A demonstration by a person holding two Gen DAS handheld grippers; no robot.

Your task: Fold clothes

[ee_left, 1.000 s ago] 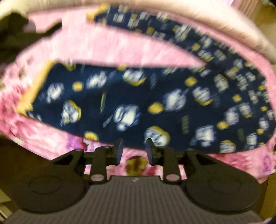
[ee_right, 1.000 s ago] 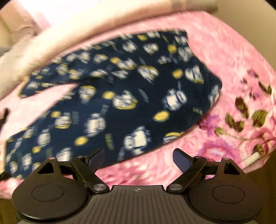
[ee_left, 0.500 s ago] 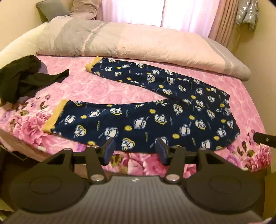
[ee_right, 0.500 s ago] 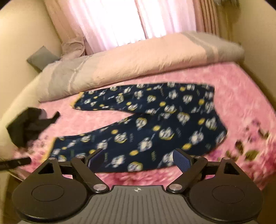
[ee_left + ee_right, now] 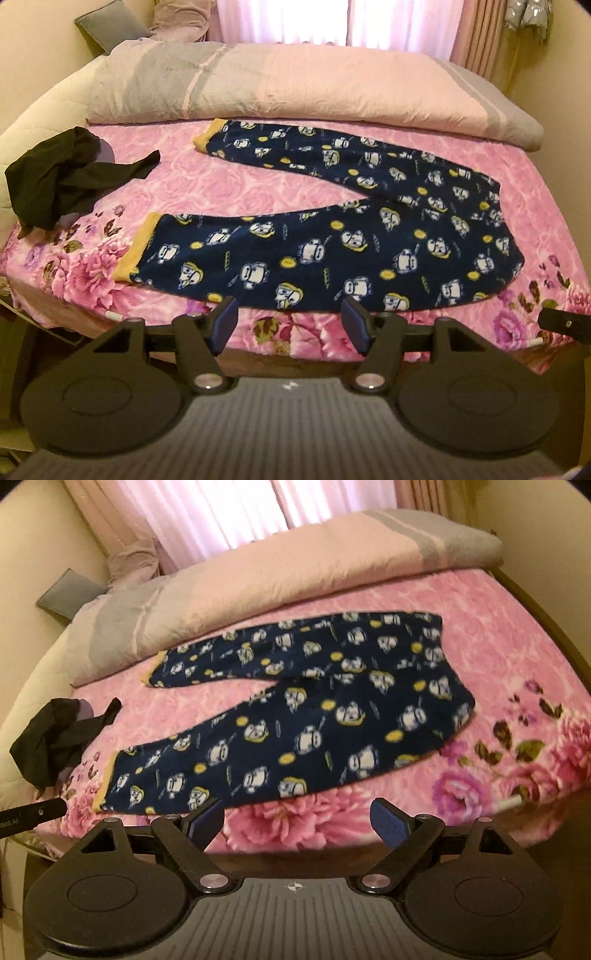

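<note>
A: Where were things at?

B: Bed [image 5: 229, 177] w/ pink floral cover filled the view, rolled duvet [image 5: 295, 85] along 12 o'clock. Navy cartoon-print pyjama trousers [image 5: 332, 236] lay flat mid-bed, legs splayed in a V toward 9 o'clock, waist at 3 o'clock. Black garment [image 5: 55, 177] bunched at 9 o'clock, apart from them.

A: Grippers?

B: Both off the cloth, near bed's front edge. Left gripper [image 5: 290, 325] had just been opening, nothing between its jaws. Right gripper [image 5: 297, 821] spread wide, empty too.

A: So which step?

B: Prob. spread done, fold not begun. Next, I'd judge: grab far leg's yellow cuff [image 5: 205, 138] & waist, lay that leg over the near one.
</note>
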